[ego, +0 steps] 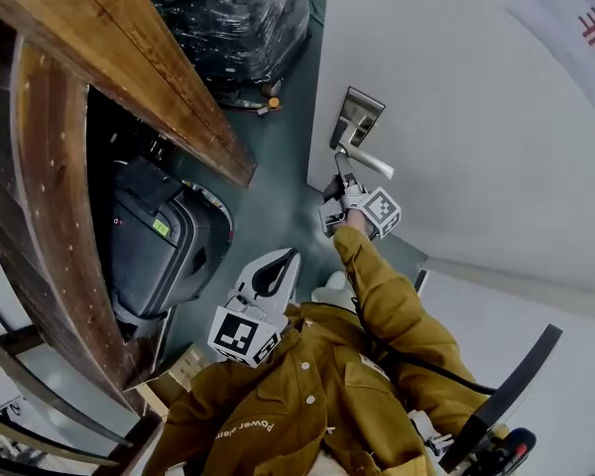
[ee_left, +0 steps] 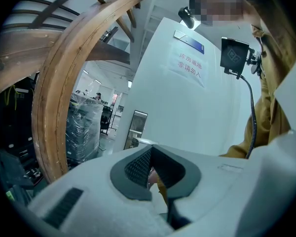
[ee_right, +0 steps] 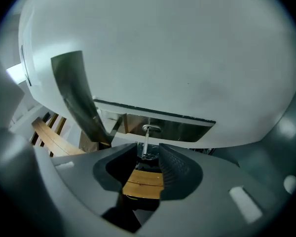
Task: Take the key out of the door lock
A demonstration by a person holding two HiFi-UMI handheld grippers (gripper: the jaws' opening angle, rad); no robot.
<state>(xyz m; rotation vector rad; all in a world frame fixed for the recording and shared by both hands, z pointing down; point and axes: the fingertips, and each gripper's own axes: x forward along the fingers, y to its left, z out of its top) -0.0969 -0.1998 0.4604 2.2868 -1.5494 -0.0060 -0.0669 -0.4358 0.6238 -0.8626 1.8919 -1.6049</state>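
Close to the chest, the left claw (ego: 292,257) is closed, tips together, and holds nothing. The jacket (ego: 317,385) carries white print starting with "Power". Farther out, the right claw (ee_right: 148,150) stands wide open on both sides of the key (ee_right: 146,141) without pressing it. The key sits in the door lock (ee_right: 180,130). Higher on the door (ee_left: 187,112), a sign (ee_left: 189,66) has red Chinese characters, "非请勿入".

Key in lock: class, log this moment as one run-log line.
right tongs: open, key between | key: in lock | left tongs: shut, empty
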